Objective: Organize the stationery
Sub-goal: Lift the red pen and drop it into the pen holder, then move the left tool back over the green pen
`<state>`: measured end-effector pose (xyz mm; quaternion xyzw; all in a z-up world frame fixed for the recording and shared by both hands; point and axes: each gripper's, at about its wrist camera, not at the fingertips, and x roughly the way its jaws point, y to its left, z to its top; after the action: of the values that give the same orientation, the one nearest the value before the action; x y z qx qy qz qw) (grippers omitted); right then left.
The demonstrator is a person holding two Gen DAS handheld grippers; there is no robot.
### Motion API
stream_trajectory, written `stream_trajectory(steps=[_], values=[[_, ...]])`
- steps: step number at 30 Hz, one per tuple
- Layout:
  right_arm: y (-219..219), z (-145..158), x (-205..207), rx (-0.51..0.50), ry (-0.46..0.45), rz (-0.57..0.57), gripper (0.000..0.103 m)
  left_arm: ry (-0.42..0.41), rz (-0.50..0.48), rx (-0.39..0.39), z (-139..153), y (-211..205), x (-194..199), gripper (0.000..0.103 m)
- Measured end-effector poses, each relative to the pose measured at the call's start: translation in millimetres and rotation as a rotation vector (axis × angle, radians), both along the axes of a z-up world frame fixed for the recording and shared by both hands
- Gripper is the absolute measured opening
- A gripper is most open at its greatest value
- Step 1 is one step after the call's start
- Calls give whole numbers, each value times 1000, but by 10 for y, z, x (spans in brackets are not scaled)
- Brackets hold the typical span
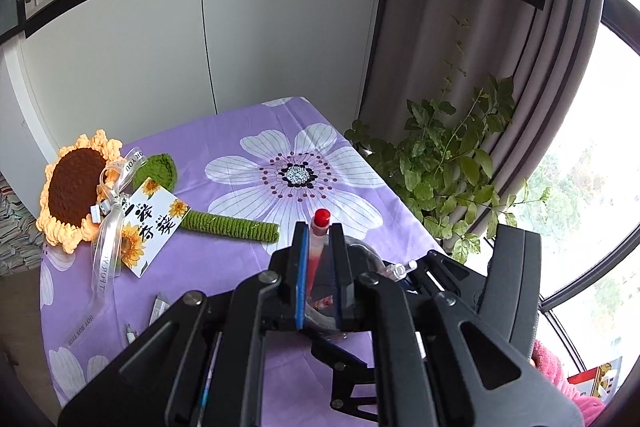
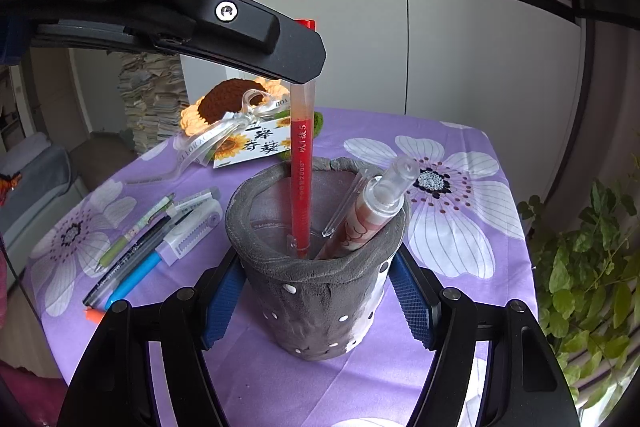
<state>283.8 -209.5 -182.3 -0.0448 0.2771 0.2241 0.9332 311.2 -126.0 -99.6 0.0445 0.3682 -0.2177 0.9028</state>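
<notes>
**Stationery, desk lot**

Purple floral tablecloth [image 2: 280, 367]. Grey felt pen pot [image 2: 316, 291], upright, clamped by right gripper [image 2: 316, 303]. Red pen [image 2: 301, 187], vertical, lower end inside pot, pinched by left gripper [image 1: 320, 239]. Loose pens [image 2: 136, 247] beside pot.

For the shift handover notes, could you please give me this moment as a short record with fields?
left gripper: shut on the red pen, upright, tip inside the holder
right gripper: shut on the grey pen holder, steadying it
already in holder: a clear-capped pen, leaning
still on tablecloth: loose pens, correction tape
background: crochet sunflower
</notes>
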Motion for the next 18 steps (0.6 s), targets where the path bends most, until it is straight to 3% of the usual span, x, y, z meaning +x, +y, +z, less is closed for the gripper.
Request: stream_trajectory(steps=[3,4,5,7,13,15,18], values=[[18,2,-6,-7,-2,2,72,14,3,-8,-9,26,6,12],[13,-2,0,-7,-2,4,72,17,2,-15,2,42,3,21],[13,-3,-1,-7,-2,5,72,15,3,-27,26,70,-8,39],[8,-4,-1,-7,-2,4,72,-11,21,-46,106,143,-55,54],[-9,-4,-2,-3,-1,3,72,-113,167,-29,322,693,-232,57],[-7,-3,-4,-3,-1,3,72,-88,245,-9,223,949,-213,57],[-7,-4,-4,-3,-1,3,72,18,360,29,-110,1294,-124,55]])
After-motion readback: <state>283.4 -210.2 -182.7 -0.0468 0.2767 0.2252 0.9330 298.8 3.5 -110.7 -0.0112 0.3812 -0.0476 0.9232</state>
